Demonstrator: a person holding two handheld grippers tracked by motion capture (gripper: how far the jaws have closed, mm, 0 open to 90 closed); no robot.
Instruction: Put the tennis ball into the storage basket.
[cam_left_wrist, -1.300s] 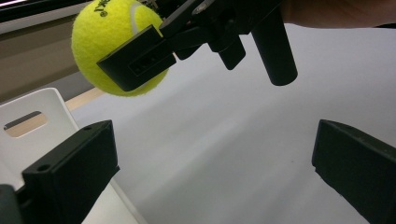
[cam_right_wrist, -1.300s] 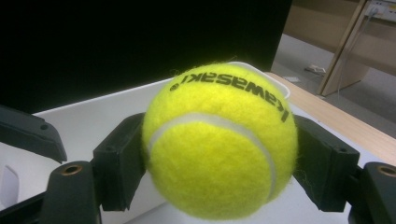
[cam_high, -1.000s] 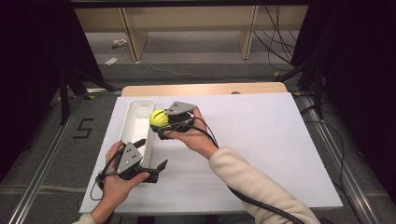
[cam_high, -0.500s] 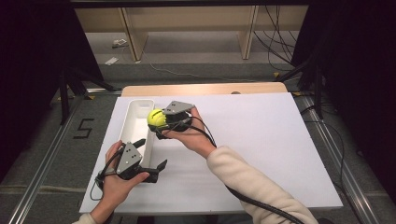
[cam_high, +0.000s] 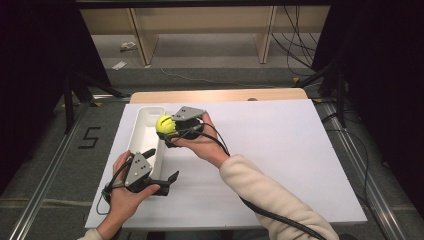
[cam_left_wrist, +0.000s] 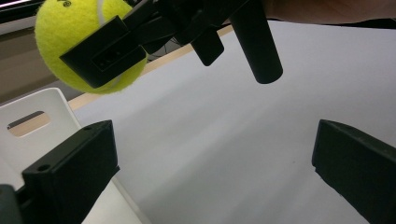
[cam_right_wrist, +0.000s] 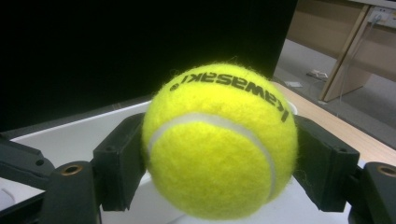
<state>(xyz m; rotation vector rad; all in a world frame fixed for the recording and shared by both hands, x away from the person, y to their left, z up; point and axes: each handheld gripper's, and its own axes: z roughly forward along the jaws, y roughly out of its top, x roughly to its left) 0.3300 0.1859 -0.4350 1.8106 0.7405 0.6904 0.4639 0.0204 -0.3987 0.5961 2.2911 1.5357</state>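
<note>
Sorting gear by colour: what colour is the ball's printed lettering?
Black, on the yellow-green tennis ball; clearest in the right gripper view.

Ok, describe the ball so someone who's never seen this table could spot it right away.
Start at the big white table, then find the long white tray along its left side. Above the tray's far end, the right gripper clamps a tennis ball between its black jaws. It is the one bright yellow, fuzzy, round thing there, with black lettering and a white seam.
</note>
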